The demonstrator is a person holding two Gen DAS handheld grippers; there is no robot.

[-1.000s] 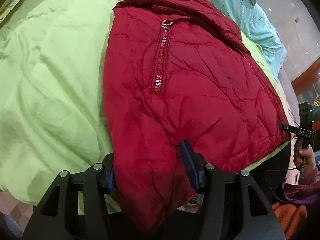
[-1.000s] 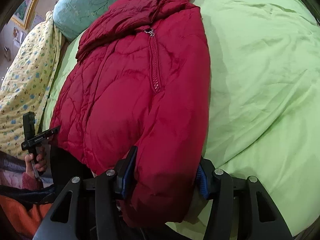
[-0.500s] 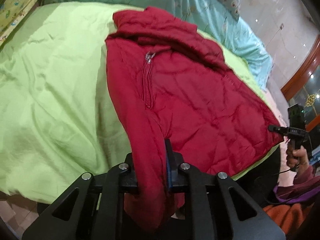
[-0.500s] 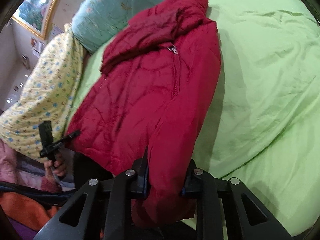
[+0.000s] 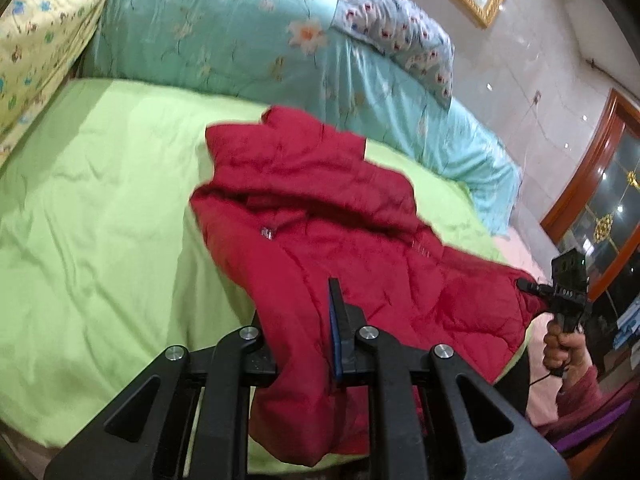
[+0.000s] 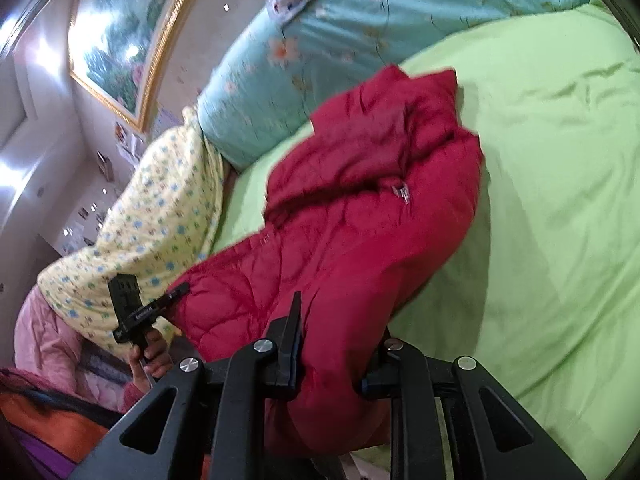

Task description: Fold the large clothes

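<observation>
A red puffer jacket (image 5: 340, 232) lies on a light green bedspread (image 5: 100, 220), collar toward the pillows. My left gripper (image 5: 298, 344) is shut on the jacket's near hem corner and holds it lifted off the bed. In the right wrist view the same jacket (image 6: 360, 232) rises from the bedspread (image 6: 560, 200), and my right gripper (image 6: 336, 352) is shut on the other hem corner, also raised. Each gripper shows in the other's view: the right one (image 5: 568, 292) at the far right, the left one (image 6: 136, 312) at the left.
A turquoise floral quilt (image 5: 240, 40) and a patterned pillow (image 5: 400, 28) lie at the head of the bed. A yellow floral quilt (image 6: 152, 232) lies along one side. A framed picture (image 6: 128, 32) hangs on the wall. A wooden cabinet (image 5: 600, 208) stands beyond the bed.
Both grippers closed on the jacket's hem corners, then lifted them. The lower jacket now rises off the bed and bunches toward the collar.
</observation>
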